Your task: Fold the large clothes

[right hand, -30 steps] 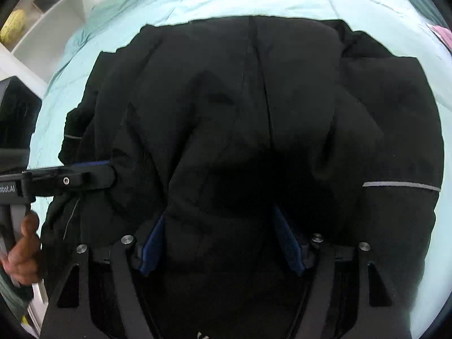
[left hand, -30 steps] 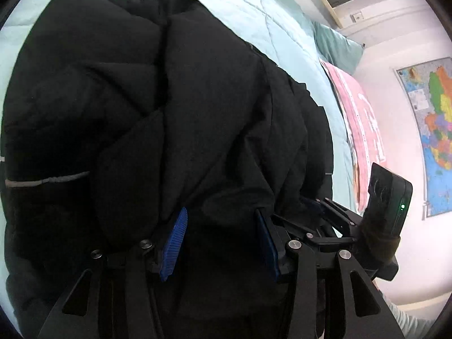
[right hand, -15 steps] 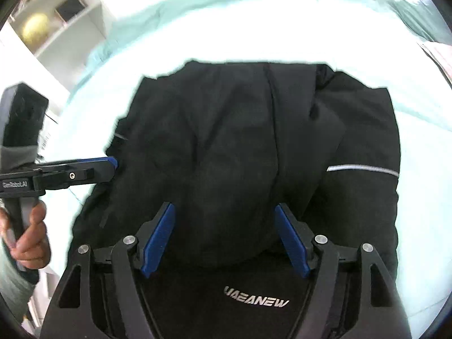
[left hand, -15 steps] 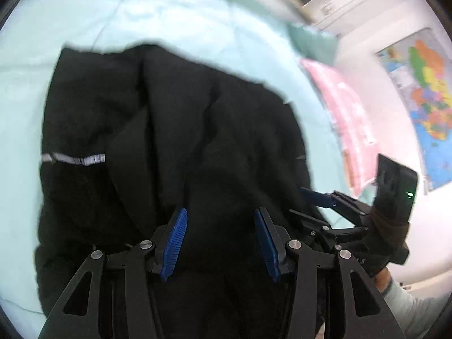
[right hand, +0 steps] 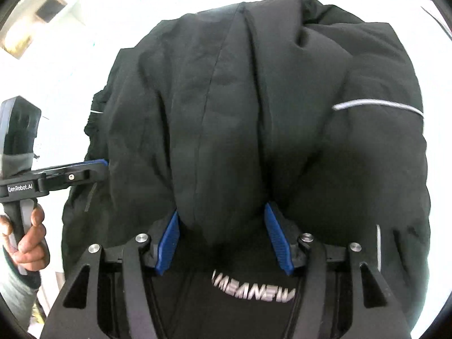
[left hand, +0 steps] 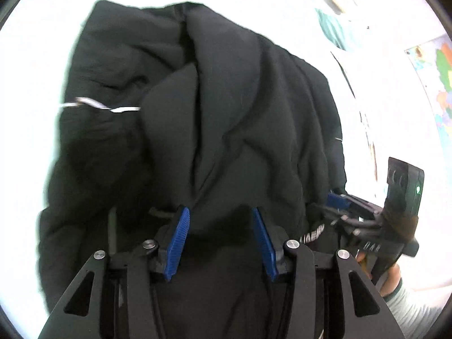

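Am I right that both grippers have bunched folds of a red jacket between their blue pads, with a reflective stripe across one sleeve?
Not quite: the jacket is black, not red, as both wrist views show. The rest stands: bunched folds sit between the blue pads of the left gripper and the right gripper, whose jaws are closing, and a reflective stripe crosses one sleeve.

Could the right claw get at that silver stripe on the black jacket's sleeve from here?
Probably not yet: the right claw is closing on a bunched fold of the black jacket, while the silver stripe lies uncovered off to its side.
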The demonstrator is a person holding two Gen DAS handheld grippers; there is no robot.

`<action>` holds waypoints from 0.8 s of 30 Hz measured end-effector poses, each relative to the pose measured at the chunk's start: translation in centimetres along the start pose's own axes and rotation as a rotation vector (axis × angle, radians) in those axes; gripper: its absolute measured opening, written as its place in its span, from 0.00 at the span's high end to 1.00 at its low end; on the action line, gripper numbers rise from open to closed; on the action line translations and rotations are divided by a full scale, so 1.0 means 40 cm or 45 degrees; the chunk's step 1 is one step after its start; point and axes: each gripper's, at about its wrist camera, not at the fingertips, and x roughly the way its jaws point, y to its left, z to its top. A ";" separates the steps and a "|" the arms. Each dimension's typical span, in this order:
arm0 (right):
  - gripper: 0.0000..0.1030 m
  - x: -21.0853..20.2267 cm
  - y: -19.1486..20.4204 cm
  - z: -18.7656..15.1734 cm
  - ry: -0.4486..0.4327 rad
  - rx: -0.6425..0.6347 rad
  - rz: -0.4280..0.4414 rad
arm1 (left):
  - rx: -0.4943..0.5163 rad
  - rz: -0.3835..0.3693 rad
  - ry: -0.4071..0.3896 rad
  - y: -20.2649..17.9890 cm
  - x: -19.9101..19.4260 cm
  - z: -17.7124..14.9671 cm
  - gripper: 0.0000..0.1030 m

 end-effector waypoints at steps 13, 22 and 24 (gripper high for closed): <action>0.35 -0.185 -0.079 -0.133 -0.041 0.093 -0.091 | -0.294 0.282 -0.015 0.242 -0.188 -0.276 0.51; 0.35 -0.270 -0.159 -0.226 -0.018 0.163 -0.106 | -0.519 0.194 0.099 0.380 -0.201 -0.476 0.52; 0.35 -0.277 -0.176 -0.247 0.007 0.163 -0.147 | -0.545 0.146 0.115 0.381 -0.193 -0.510 0.52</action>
